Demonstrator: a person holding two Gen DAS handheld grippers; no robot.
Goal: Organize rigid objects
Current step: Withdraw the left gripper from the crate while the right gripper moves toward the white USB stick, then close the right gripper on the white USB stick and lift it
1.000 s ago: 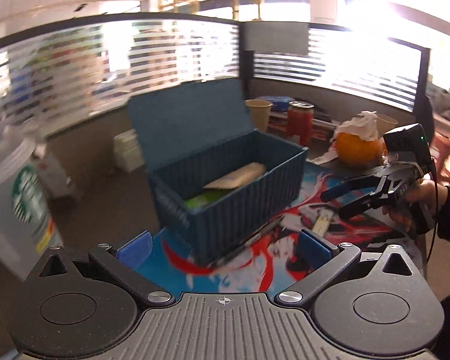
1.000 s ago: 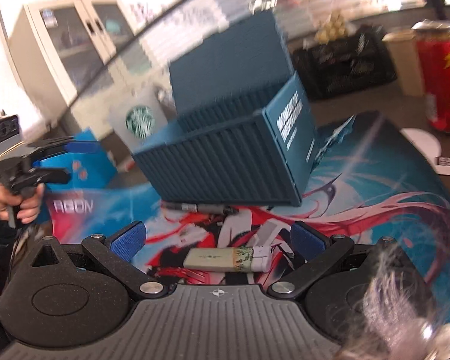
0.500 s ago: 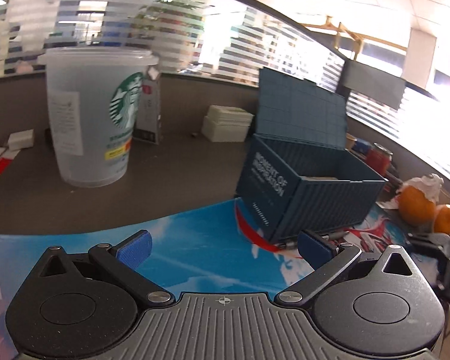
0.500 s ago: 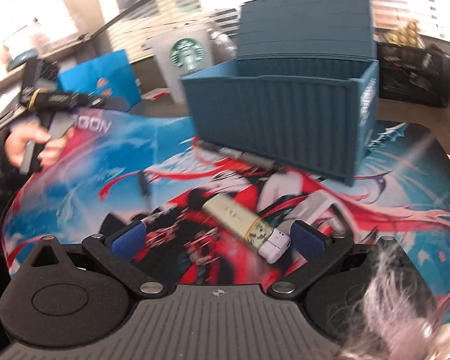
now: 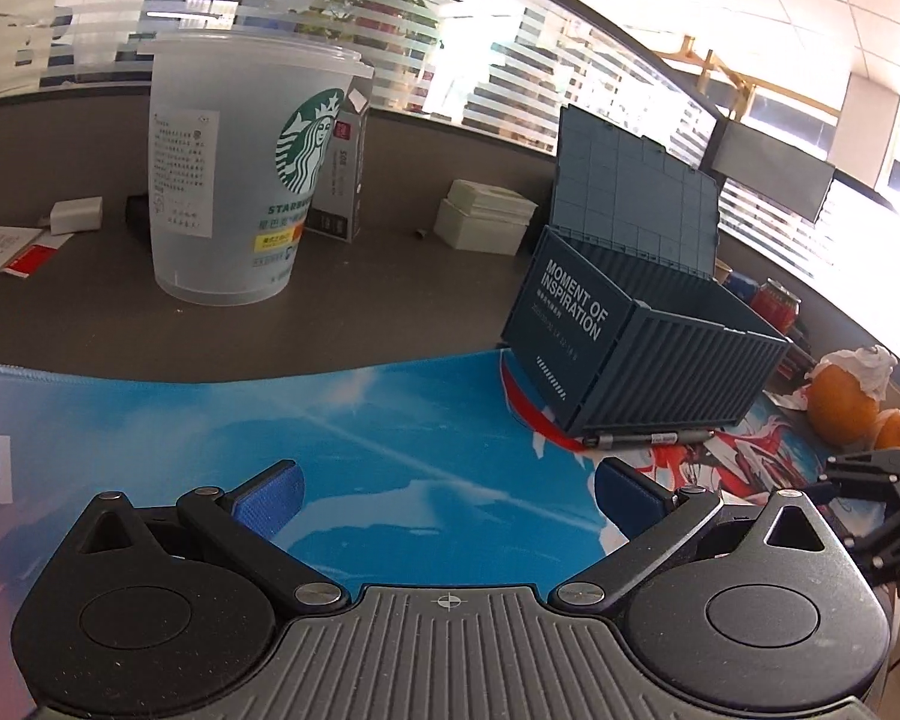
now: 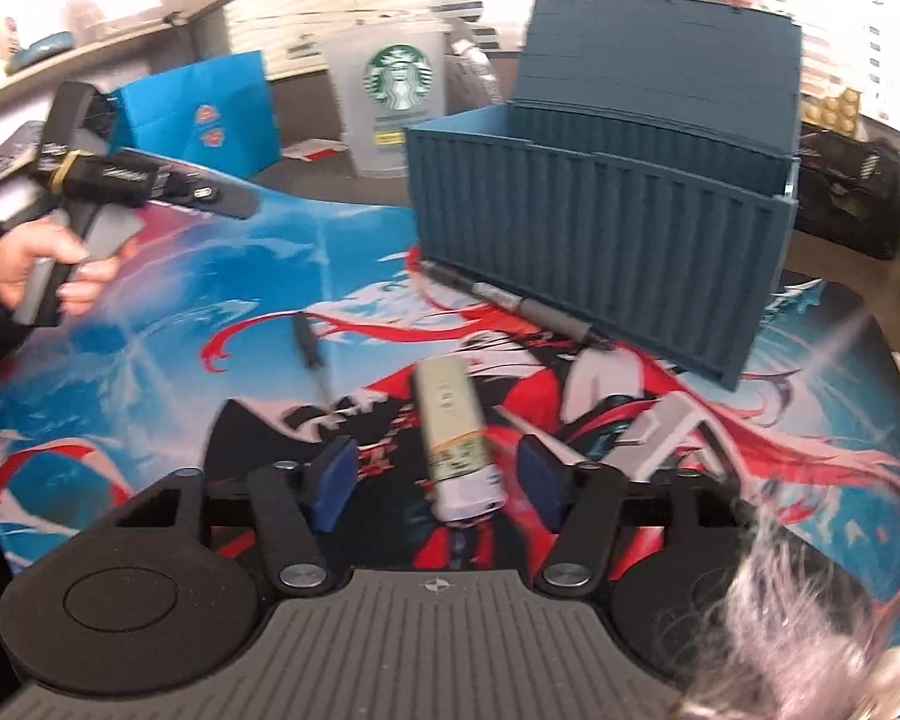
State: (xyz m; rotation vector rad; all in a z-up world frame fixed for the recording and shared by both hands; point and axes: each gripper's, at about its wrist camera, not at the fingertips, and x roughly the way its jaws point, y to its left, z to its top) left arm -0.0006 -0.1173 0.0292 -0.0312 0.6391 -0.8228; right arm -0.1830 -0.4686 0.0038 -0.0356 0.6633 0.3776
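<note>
My pads looked like matt blue felt; the container box was ribbed matt plastic, the cup frosted plastic, the mat smooth printed cloth.

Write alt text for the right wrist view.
The right claw is closing around a cream tube with a white cap, pads not yet touching, on a colourful printed mat. Beyond stands an open dark-blue container-style box, a grey pen along its base.

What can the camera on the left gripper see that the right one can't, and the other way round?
Only the left view shows the oranges and the box's white lettering. Only the right view shows the small cream tube lying between the closing right gripper pads, not yet pinched, plus a blue bag. Both show the blue container box, the pen beside it and the Starbucks cup.
</note>
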